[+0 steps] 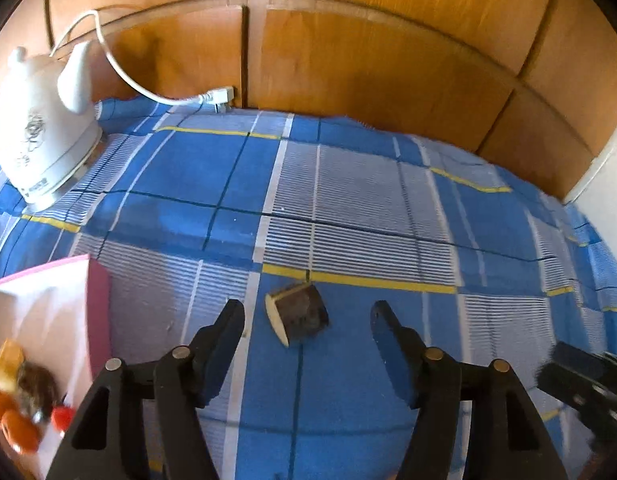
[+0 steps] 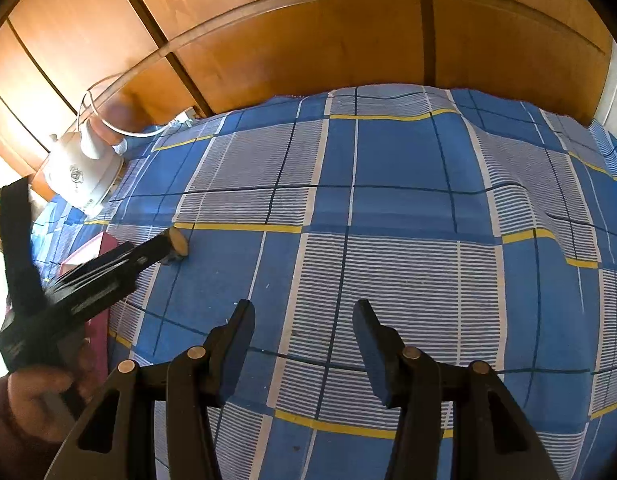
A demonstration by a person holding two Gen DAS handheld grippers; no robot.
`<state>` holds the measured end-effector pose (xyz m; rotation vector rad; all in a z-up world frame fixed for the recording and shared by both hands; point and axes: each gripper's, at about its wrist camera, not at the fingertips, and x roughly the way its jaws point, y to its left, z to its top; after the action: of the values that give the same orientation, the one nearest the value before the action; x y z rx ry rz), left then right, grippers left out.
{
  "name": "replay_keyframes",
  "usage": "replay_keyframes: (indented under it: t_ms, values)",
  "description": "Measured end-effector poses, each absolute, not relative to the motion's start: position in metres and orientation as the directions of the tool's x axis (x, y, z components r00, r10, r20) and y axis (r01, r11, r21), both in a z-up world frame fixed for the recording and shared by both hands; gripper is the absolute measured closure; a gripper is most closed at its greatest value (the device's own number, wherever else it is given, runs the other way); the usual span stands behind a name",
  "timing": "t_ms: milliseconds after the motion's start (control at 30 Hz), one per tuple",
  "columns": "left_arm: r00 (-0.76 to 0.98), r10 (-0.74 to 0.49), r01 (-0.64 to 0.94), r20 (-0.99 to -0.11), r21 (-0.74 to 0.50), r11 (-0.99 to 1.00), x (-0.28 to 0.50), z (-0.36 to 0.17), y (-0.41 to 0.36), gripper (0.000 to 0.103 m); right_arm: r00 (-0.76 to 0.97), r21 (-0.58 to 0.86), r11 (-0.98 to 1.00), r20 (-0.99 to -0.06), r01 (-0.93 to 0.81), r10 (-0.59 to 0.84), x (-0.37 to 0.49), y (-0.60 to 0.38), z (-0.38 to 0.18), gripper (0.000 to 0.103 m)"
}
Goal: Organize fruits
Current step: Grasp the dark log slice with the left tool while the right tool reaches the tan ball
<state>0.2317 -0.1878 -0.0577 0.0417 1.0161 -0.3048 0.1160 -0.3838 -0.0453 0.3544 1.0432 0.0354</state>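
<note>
Left wrist view: the left gripper [image 1: 306,320] hangs with jaws spread wide and empty over a brown kiwi half [image 1: 298,314], which lies on the blue checked tablecloth [image 1: 348,200] with its pale cut face turned left, between the fingers but apart from both. A pink-rimmed box [image 1: 90,300] at left holds blurred orange, red and brown fruit pieces [image 1: 20,396]. Behind stands a white kettle [image 1: 40,136]. Right wrist view: the right gripper [image 2: 304,332] is likewise wide and empty above bare cloth.

Blue-white plaid cloth [image 1: 348,208], yellow stripes; white kettle [image 1: 40,132]; pink box [image 1: 98,312]; orange fruits [image 1: 16,428]; black claws.
</note>
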Motion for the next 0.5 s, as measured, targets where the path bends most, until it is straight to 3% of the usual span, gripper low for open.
replay_keyframes:
  t_ms: [100, 333, 500]
  values:
    - [0.443, -0.218, 0.254, -0.87, -0.111, 0.961, 0.242, -0.076, -0.185, 0.069, 0.506, 0.303, 0.943, -0.84, 0.136, 0.197, 0.117, -0.384, -0.046, 0.051]
    - [0.462, -0.279, 0.281, -0.842, -0.159, 0.946, 0.214, -0.071, -0.169, 0.075, 0.495, 0.32, 0.943, -0.836, 0.092, 0.236, 0.118, -0.377, -0.049, 0.051]
    - [0.505, -0.306, 0.319, -0.807, -0.155, 0.935, 0.177, -0.053, -0.158, 0.075, 0.444, 0.401, 0.916, -0.818, -0.016, 0.366, 0.121, -0.358, -0.056, 0.051]
